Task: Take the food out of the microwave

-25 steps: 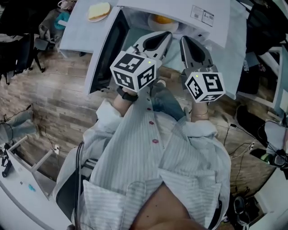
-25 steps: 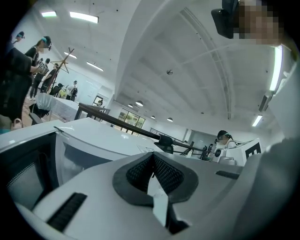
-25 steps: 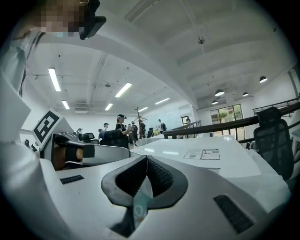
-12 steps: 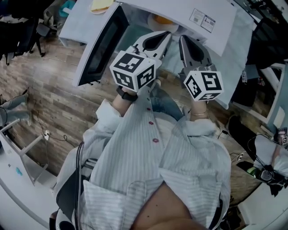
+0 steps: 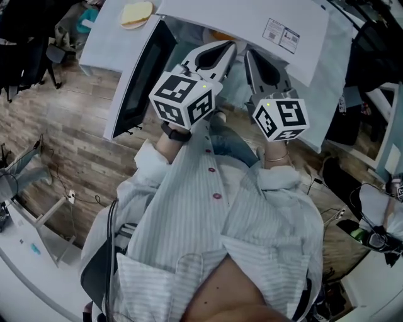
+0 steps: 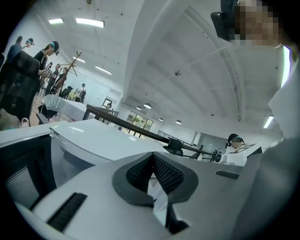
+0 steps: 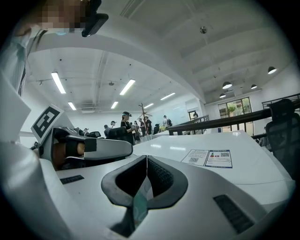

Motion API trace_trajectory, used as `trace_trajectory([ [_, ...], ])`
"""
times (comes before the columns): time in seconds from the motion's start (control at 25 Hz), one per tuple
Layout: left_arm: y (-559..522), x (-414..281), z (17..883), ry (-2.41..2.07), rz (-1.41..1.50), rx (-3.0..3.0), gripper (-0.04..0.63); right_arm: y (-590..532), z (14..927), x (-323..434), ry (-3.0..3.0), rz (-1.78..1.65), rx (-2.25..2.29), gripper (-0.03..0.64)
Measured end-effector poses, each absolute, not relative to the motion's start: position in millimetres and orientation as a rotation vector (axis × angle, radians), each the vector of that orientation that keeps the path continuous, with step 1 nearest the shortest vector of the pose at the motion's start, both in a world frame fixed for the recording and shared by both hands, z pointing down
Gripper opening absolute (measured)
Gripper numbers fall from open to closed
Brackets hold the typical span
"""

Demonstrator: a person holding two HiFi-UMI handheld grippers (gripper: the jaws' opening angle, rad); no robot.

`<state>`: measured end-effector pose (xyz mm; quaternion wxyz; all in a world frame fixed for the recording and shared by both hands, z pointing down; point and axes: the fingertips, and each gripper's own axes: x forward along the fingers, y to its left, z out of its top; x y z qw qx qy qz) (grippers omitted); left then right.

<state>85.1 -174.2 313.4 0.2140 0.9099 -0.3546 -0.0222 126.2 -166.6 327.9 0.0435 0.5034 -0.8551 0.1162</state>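
A: Any readable text?
B: Only the sticker (image 5: pixel 281 33) on the microwave (image 5: pixel 239 16), upper right. Print's illegible.
A: Grippers?
B: Left gripper (image 5: pixel 230 46) and right gripper (image 5: pixel 248 54) sit side by side, roughly level, jaws closed, empty. Food (image 5: pixel 219 35): orange sliver inside, top centre.

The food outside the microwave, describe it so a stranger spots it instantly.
In the head view, find the white microwave with its door swung open. Left of the door, on the white table, lies a pale yellow slice, the only food on that table.
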Motion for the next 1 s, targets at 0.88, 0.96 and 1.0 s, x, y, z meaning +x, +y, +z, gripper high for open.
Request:
trace_trajectory([
  [0.88, -191, 69, 360, -0.898, -0.061, 2.382, 0.011, -179, 361, 120, -2.615, 0.574, 1.588, 0.034],
  [0.96, -192, 67, 367, -0.893, -0.065, 2.353, 0.014, -179, 368, 119, -2.606, 0.611, 1.589, 0.035],
  [1.0, -193, 66, 371, -0.889, -0.065, 2.34, 0.019, -180, 371, 119, -2.601, 0.63, 1.59, 0.035],
])
